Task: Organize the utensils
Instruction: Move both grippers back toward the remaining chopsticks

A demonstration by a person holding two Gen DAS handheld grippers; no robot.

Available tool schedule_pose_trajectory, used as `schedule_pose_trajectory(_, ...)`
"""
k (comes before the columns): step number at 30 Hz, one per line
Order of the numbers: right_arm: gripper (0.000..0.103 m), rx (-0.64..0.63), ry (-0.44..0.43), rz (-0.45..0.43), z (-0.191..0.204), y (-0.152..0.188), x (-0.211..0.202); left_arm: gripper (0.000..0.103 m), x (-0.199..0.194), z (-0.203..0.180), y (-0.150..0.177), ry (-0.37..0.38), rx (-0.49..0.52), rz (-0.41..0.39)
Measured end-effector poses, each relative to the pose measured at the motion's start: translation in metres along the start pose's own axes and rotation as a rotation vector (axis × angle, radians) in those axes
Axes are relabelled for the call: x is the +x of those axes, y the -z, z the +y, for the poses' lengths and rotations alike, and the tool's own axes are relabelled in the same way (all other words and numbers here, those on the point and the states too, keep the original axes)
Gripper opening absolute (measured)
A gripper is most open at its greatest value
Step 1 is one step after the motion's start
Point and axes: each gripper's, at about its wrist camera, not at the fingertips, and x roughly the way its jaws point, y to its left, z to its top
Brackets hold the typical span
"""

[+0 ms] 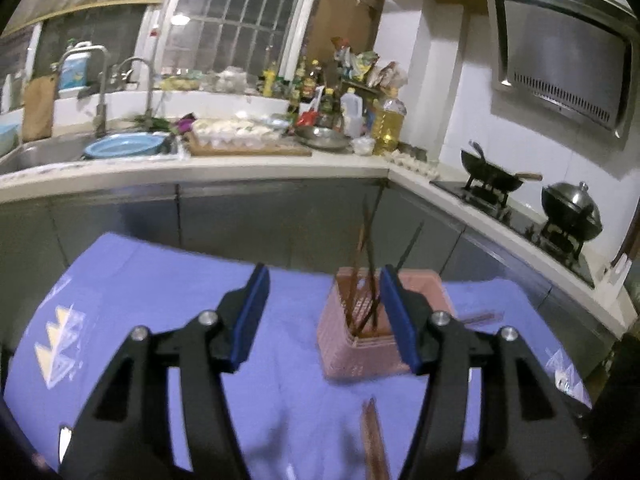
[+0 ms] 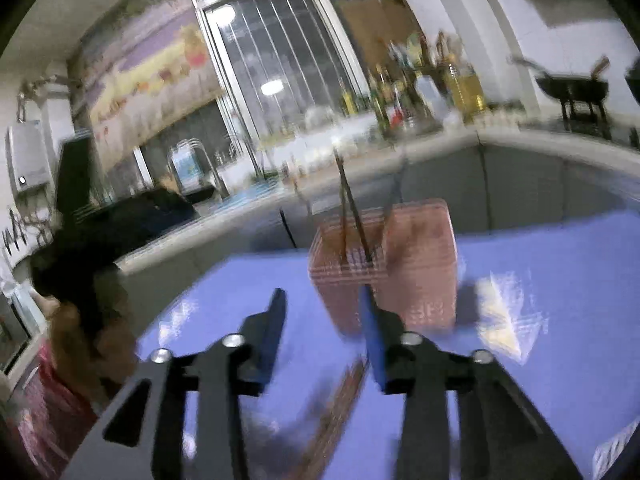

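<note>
The pink slatted utensil basket (image 1: pixel 362 344) stands upright on the blue cloth-covered surface (image 1: pixel 168 280), and everything here is placed from it. Several dark chopsticks (image 1: pixel 370 264) stand inside it, leaning at different angles with their tips above the rim. The left gripper (image 1: pixel 324 320) hovers just in front of the basket, its blue-padded fingers (image 1: pixel 252 316) apart with nothing between them; the right-hand pad overlaps the basket's near corner in the left wrist view, and whether it touches cannot be told. On the cloth in front of the basket lies a blurred brown pair of chopsticks (image 1: pixel 374 440), and another brown stick (image 1: pixel 478 317) lies just to its right. In the right wrist view, heavily smeared, the right gripper (image 2: pixel 324 332) is also near the basket's front, fingers parted and empty, with loose chopsticks (image 2: pixel 340 408) on the cloth below. No writing on the basket, cloth or bottles (image 1: pixel 388 120) behind is legible.
</note>
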Motion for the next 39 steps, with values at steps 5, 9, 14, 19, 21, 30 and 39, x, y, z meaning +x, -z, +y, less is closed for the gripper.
schedule_pose_trajectory(5, 0.041, 0.084, 0.037, 0.196, -0.015, 0.064, 0.018, 0.055, 0.002, 0.001, 0.080, -0.136, 0.082, 0.161)
schedule_pose_trajectory(9, 0.041, 0.126, 0.062, 0.274, -0.020, 0.087, 0.025, 0.055, 0.005, 0.001, 0.128, -0.182, 0.106, 0.261)
schedule_pose_trajectory(14, 0.041, 0.115, 0.093, 0.284, -0.014, 0.092, 0.020, 0.055, 0.002, -0.005, 0.151, -0.197, 0.135, 0.293)
schedule_pose_trajectory(19, 0.041, 0.114, 0.104, 0.280, -0.013, 0.091, 0.016, 0.055, -0.001, -0.012, 0.153, -0.191, 0.140, 0.288)
schedule_pose_trajectory(21, 0.041, 0.118, 0.108, 0.282, -0.014, 0.089, 0.019, 0.055, -0.001, -0.014, 0.154, -0.190, 0.138, 0.287)
schedule_pose_trajectory(30, 0.041, 0.127, 0.113, 0.265, -0.012, 0.084, 0.017, 0.055, 0.001, -0.013, 0.154, -0.186, 0.129, 0.292)
schedule_pose_trajectory(39, 0.041, 0.145, 0.113, 0.269, -0.013, 0.084, 0.017, 0.055, 0.004, -0.012, 0.157, -0.198, 0.132, 0.305)
